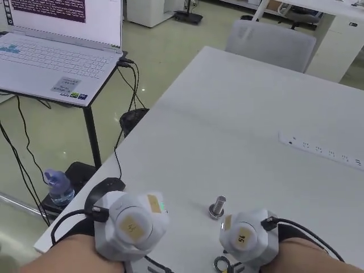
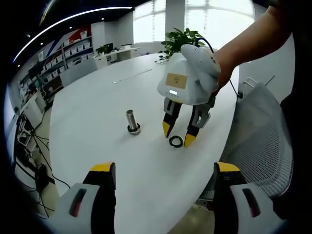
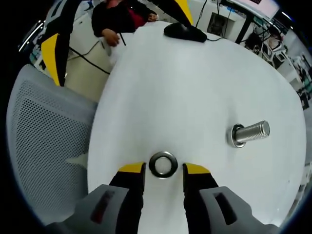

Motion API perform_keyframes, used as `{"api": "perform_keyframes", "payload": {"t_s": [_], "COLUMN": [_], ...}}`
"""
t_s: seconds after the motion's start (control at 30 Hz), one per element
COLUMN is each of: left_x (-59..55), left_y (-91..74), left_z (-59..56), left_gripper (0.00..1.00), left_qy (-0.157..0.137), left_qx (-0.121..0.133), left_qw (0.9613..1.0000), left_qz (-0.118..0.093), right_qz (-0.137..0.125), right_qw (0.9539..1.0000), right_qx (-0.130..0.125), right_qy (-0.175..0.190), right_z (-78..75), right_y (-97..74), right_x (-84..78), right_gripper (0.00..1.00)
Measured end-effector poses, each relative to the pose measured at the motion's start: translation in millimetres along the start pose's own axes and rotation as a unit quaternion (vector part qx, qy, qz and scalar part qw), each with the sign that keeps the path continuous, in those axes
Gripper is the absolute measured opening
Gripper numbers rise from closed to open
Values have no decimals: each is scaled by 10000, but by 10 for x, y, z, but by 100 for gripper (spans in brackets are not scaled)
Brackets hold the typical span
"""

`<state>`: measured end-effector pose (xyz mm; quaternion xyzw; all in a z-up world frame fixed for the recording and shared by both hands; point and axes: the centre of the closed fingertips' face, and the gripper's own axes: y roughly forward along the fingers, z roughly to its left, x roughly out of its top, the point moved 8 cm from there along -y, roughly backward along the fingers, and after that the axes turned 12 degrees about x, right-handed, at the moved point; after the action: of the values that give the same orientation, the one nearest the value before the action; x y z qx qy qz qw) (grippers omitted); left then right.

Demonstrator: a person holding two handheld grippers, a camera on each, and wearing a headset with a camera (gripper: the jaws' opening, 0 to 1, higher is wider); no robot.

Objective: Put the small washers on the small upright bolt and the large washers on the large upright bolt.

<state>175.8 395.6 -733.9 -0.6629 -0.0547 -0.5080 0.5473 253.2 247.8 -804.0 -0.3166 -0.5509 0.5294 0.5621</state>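
A washer (image 3: 163,164) was seen lying flat on the white table (image 3: 195,87), near its edge; it was framed between the two yellow tips of the right gripper (image 3: 163,170), whose jaws were parted around it with a thin gap on each side, so nothing was clamped. An upright bolt (image 3: 248,133) was found near the washer, standing on its head, with bare tabletop between them. The left gripper (image 2: 165,168) was held back over the table edge, its jaws spread wide and holding nothing; the right gripper, tips down at the washer, was seen from it. In the head view both grippers' housings were in front of their jaws, and the bolt was seen just beyond them. Farther out, a black mouse (image 3: 183,31) was placed at the table's edge; a power strip (image 1: 324,149) was set well apart from the bolt; a mesh chair (image 3: 44,146) was stood against the table; a laptop (image 1: 51,62) was set on a side stand, with a water bottle (image 1: 58,186) below it.
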Motion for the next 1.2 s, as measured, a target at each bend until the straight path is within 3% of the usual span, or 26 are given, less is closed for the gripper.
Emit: {"api": "perform_keyframes", "payload": {"t_s": [0.1,0.4,0.77,1.2], "left_x": [-10,-30,-5,-12], "left_y": [7,20,9,-18], "left_z": [8,15,29,22], "left_gripper": [81,79,77,77], "left_qy": [9,16,63,143], "left_qx": [-4,-35,-18,-30], "left_qw": [10000,10000,9999,9998], "left_qz": [18,75,91,135], "right_qz": [34,216,82,-17], "right_qw": [10000,9998,9998,9992], "right_qx": [-27,-14,97,9], "right_qy": [-5,-37,128,401], "right_z": [-2,-7,-28,-113], "right_y": [1,5,-39,-457], "right_x": [10,38,14,-44], "right_gripper": [25,23,22,22]}}
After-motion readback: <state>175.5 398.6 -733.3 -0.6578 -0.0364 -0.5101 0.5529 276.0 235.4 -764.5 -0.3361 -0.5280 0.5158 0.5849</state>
